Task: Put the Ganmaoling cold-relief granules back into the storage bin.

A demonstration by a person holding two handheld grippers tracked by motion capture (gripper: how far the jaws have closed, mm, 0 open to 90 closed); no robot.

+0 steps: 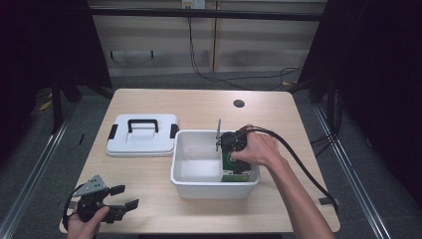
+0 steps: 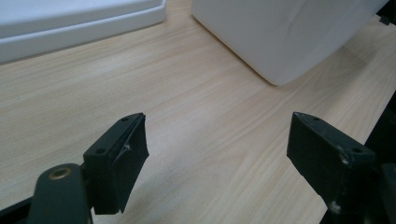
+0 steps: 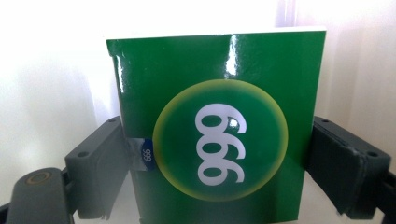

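While the left gripper [image 1: 121,201] is idling wide open, the right gripper [image 3: 219,163] is clamping the green box's [image 3: 217,126] flat sides (glossy, probably light, crushable) inside the white bin [image 1: 191,186].

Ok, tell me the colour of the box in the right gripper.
Glossy green box, yellow-edged circle, white 999; clearest in the right gripper view.

The glossy green cardboard box [image 3: 217,140] carries the white number "999" inside a yellow-rimmed green circle [image 3: 219,140] on its face. Just left of that circle, a small blue-and-silver tab [image 3: 142,155] repeats "999" in tiny print.
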